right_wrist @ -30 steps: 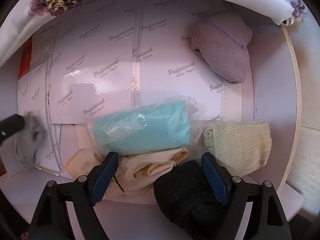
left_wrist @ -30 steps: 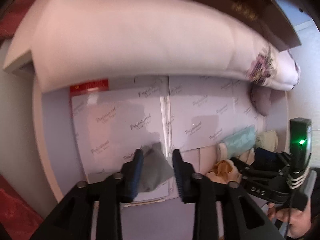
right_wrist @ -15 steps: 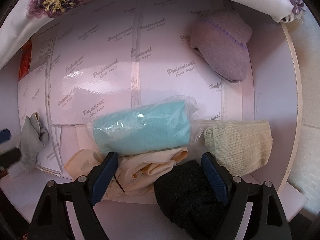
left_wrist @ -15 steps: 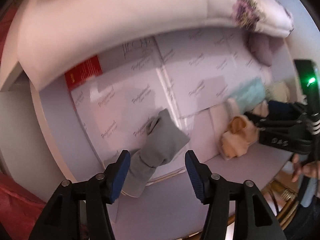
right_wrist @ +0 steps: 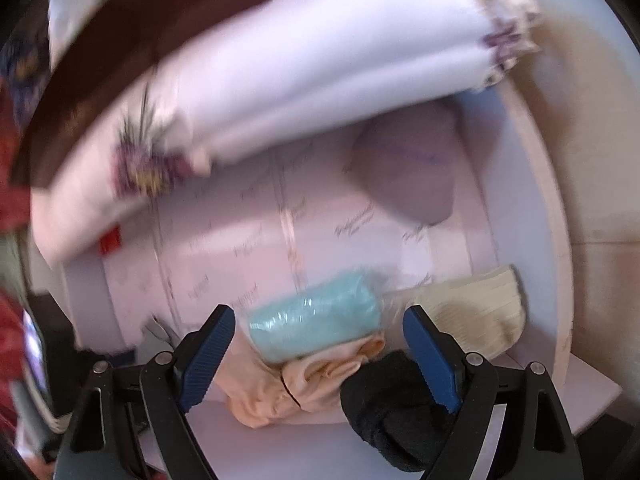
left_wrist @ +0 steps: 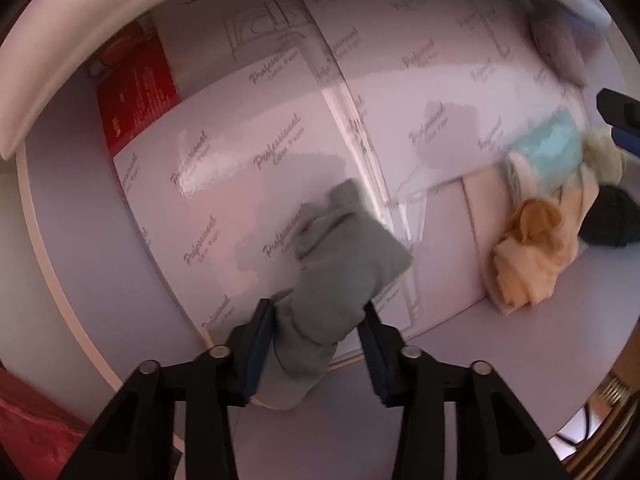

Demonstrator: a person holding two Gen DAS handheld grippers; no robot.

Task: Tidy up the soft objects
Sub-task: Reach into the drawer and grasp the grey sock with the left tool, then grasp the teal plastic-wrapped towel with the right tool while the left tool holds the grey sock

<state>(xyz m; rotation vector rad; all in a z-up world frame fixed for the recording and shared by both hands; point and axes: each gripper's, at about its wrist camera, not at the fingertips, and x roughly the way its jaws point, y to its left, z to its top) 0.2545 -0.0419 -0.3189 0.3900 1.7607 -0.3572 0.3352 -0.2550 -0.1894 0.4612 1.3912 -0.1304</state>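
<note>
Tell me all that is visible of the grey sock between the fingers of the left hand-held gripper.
The grey fabric sock looks soft, plain and crumpled, with a folded end pointing away from the camera. It lies on the glossy printed paper sheets, its near end reaching past their edge. The left hand-held gripper has just been closing; its blue pads flank the sock's sides and appear to press it.

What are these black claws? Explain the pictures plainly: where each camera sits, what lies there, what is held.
A person holds a two-finger gripper in each hand; a camera on each looks along its fingers. One picture is from the left gripper, whose jaws have just been closing and now pinch a grey sock lying on paper sheets. The other is from the right gripper, open and empty above a pile: a teal roll, a peach cloth, a black sock and a cream sock. A lilac sock lies farther back.
</note>
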